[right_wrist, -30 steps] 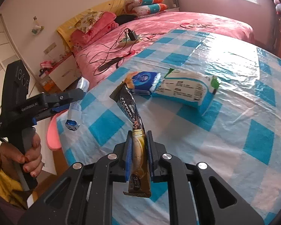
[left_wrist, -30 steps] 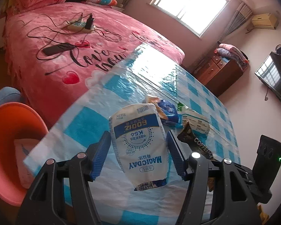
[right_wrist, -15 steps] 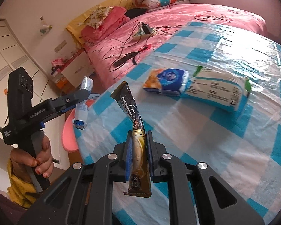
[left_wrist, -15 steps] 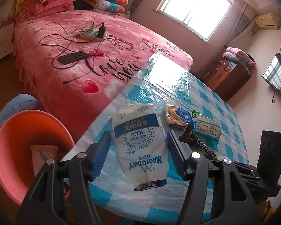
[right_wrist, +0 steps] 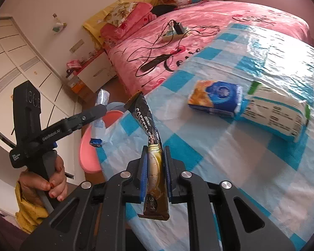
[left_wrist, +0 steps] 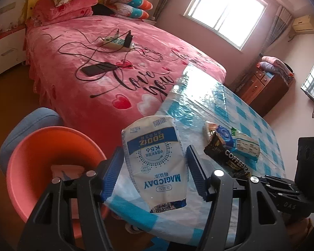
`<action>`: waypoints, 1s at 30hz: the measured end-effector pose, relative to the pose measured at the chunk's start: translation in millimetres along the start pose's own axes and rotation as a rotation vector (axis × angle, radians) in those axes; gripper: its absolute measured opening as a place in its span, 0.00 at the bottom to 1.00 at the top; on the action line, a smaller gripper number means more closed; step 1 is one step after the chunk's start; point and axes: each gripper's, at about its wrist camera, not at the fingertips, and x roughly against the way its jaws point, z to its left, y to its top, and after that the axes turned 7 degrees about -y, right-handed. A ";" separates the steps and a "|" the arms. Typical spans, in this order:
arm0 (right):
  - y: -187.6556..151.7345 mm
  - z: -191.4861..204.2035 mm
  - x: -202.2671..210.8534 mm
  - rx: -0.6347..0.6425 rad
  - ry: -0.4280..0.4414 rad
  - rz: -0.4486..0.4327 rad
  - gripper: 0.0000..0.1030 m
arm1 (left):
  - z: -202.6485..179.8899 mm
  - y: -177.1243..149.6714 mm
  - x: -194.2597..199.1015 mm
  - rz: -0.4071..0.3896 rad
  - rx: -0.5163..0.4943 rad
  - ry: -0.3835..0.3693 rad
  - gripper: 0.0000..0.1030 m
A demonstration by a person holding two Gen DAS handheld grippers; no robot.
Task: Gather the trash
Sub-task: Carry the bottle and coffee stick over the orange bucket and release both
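Bedroom surroundings are seen in both wrist views: a pink bed (left_wrist: 115, 67) printed with "Love you" stands beside a table under a blue-and-white checked cover (right_wrist: 230, 156).

In the left wrist view, the left gripper (left_wrist: 155, 167) is clenched on a white pouch (left_wrist: 155, 156), which is held between the blue pads (left_wrist: 112, 171) and sticks out toward 12 o'clock. Its print is seen upside down and reads "MAGICDAY", "K56", "600亿" and "FAT-FREE". An orange basin (left_wrist: 41, 156) is seen at 9 o'clock of the claw, below the table edge, with a piece of paper lying inside.

In the right wrist view, the right gripper (right_wrist: 156, 173) is clenched on a dark coffee stick sachet (right_wrist: 150, 138), gripped near its lower end, the rest leaning toward 11 o'clock. "COFFEE", "INSTANT" and "3in1" can be read on it. A blue-and-orange packet (right_wrist: 216, 98) and a white carton (right_wrist: 276, 115) are left lying on the cover at 1 to 2 o'clock, touching each other; their print is too blurred to read. "GenRobot.AI" is printed on the left gripper's side, held by a hand (right_wrist: 46, 179) at 9 o'clock.
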 end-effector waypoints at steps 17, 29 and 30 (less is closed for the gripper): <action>29.0 39.9 -40.0 0.002 0.149 0.074 0.15 | 49.8 -3.0 14.0 -0.028 0.015 0.161 0.61; 46.3 86.4 -78.0 0.024 0.247 0.134 0.15 | 89.5 -13.7 18.7 -0.009 0.041 0.273 0.61; 47.1 90.3 -81.8 0.027 0.252 0.139 0.15 | 91.9 -14.4 18.5 -0.008 0.043 0.280 0.61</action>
